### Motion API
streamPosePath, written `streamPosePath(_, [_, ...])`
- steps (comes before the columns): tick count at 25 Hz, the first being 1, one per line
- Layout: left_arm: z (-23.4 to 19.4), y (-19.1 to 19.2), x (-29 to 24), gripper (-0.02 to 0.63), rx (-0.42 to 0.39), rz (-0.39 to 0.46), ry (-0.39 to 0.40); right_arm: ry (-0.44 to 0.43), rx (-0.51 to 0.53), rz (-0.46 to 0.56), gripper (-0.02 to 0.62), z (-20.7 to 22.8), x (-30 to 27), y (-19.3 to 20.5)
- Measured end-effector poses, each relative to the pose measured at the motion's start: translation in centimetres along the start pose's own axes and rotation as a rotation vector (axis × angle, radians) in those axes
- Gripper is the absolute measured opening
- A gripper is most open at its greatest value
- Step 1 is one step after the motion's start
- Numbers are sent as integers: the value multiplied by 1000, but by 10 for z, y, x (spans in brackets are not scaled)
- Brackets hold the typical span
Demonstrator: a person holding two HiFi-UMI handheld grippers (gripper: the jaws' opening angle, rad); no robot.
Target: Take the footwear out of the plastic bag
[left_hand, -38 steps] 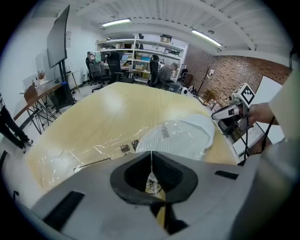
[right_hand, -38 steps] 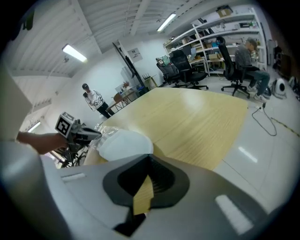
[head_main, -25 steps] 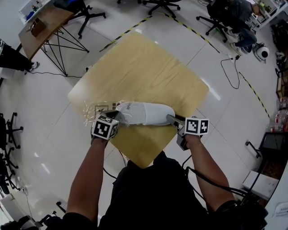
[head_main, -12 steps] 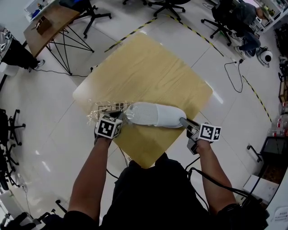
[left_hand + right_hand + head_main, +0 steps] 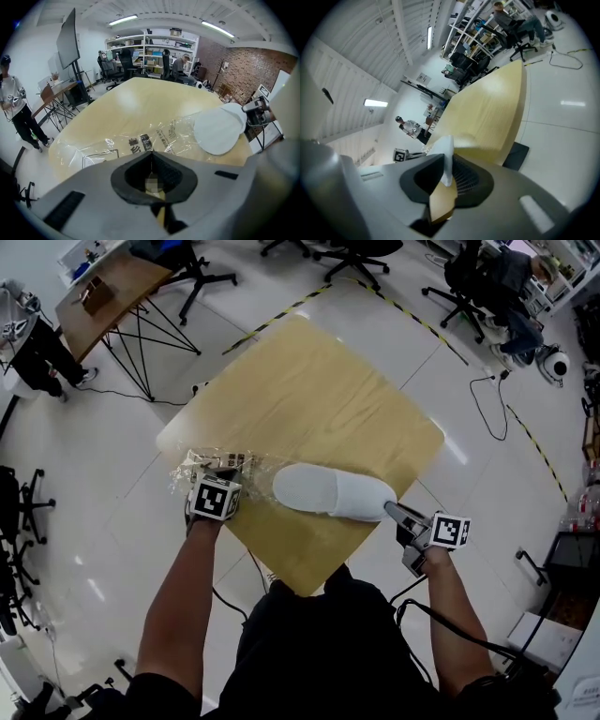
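The white soft fabric slipper (image 5: 333, 491) looks light and floppy, so its thin rim is the sensible hold. The right tongs (image 5: 391, 511) are closing on that rim by the wooden desk's (image 5: 319, 399) near-right edge. The left tongs (image 5: 228, 486), fully closed, pinch the clear crinkly plastic bag (image 5: 199, 467) at the left corner. A second ago the slipper's toe sat inside the bag; now it lies clear.
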State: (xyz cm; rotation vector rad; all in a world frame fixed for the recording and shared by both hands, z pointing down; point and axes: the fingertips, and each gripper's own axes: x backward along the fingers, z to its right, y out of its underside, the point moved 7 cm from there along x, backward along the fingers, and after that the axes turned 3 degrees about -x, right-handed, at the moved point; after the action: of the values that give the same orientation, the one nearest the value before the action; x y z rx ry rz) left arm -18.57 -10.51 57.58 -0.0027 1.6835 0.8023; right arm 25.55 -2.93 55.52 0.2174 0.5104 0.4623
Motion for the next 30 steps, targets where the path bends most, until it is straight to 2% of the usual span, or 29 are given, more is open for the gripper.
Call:
streamPosePath(5, [-26,0,9,9,31,2,-111,-103,3,7,49,-11,3,1])
streamPosePath(10, [-44,-6,16,8,95,30,-216,-122,-3,-6,48,-12,2,6])
streamPosePath(14, [-50,-20,18,8,143,53,-255,-144,-12,-24,48,-20,0,15])
streamPosePath(22, [2,-72,-3,8,100,122,-133,-143,-4,-82,49,-35,-28,34])
streamPosePath(26, [34,-89,-19,8,69,125,-57,-103,42,-135,54,-39,-48,41])
streamPosePath(30, [57,-93,-28,14,73,114,26,-52,66,-175,61,-43,-62,49])
